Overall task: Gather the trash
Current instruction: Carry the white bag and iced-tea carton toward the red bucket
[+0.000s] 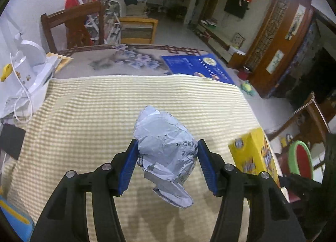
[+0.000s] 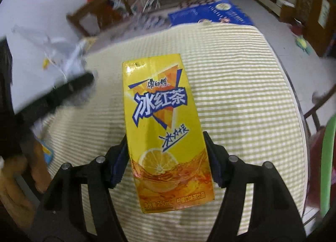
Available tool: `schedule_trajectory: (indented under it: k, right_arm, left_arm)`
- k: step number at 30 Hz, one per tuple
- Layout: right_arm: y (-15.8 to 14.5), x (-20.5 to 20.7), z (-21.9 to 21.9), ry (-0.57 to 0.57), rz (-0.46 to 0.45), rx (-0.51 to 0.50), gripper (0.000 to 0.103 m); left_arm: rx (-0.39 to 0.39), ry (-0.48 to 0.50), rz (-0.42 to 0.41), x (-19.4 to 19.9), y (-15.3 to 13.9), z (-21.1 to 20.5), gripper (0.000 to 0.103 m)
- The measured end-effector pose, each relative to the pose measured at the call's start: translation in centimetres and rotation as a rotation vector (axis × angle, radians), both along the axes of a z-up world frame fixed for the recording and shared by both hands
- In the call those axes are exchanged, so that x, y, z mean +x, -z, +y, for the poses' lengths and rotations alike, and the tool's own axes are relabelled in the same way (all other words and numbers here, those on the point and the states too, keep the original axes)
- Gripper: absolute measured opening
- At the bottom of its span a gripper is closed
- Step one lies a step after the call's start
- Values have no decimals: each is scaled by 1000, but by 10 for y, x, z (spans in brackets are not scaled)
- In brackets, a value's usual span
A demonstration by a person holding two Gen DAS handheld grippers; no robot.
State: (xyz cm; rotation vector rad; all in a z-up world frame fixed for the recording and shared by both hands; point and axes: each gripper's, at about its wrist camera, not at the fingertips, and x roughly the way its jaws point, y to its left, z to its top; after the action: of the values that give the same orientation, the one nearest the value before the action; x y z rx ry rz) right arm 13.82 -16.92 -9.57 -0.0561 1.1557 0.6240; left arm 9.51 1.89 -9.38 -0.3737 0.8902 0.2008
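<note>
My left gripper pinches a crumpled paper wad above the middle of the striped mat on the tabletop. My right gripper clamps a yellow tea carton by its sides, lifted over the mat's near edge.

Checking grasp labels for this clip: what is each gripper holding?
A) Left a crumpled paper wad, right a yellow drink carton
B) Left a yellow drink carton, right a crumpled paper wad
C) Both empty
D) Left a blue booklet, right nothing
A: the left gripper pinches the crumpled paper wad, and the right gripper clamps the yellow drink carton.
</note>
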Motion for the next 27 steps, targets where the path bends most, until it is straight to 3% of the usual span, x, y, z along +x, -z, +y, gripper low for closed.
schedule_trajectory:
  k: [9,27]
  right_arm:
    - [-38,-23,-40,79,-81,67,63]
    - [-50,-35,-119,216,-114,104,63]
  left_arm:
    - [52,79,-69,-12,-31,-42,54]
    - [85,222,-126,-15,-55,-121,54]
